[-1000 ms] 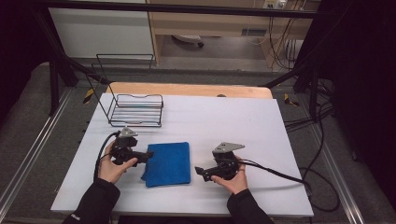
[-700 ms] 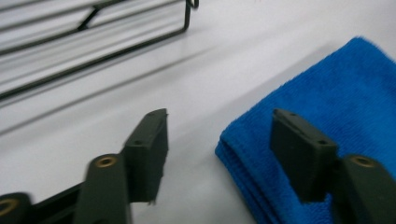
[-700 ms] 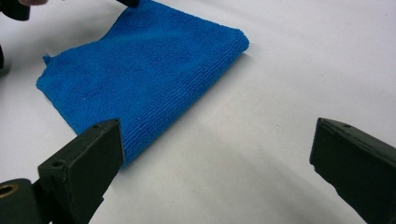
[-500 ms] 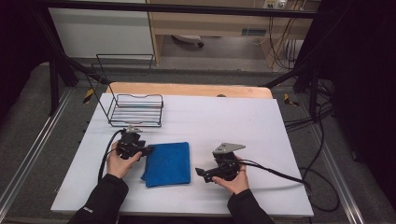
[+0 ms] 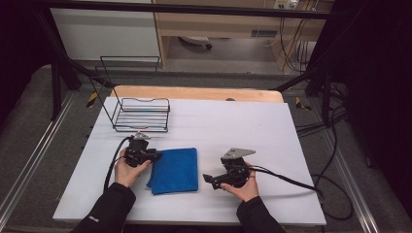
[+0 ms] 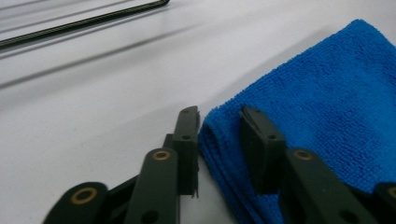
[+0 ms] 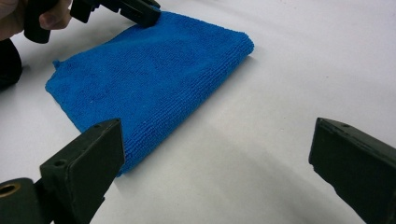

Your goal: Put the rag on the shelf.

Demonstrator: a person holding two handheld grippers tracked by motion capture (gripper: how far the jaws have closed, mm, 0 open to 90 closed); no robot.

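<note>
A folded blue cloth (image 5: 176,171) lies flat on the white table (image 5: 252,126), between my two hands. My left gripper (image 5: 158,156) is down at the cloth's far left corner. In the left gripper view the cloth (image 6: 327,93) has its folded corner between the jaws of my left gripper (image 6: 219,135), which have just been closing. One pad stands at the corner's edge, the other over the cloth, and nothing looks squeezed. My right gripper (image 5: 208,178) rests to the right of the cloth. Its jaws (image 7: 215,144) stand wide open over bare table, with the cloth (image 7: 154,70) ahead.
A black wire basket (image 5: 141,114) stands at the table's far left, just beyond my left hand; one of its wires (image 6: 84,21) crosses the top of the left gripper view. Cables trail from both grippers. A wooden board edges the table's far side.
My left gripper has moved right and down onto the cloth's far left corner, and its jaws have narrowed around that corner. The right gripper and the cloth have stayed put.
</note>
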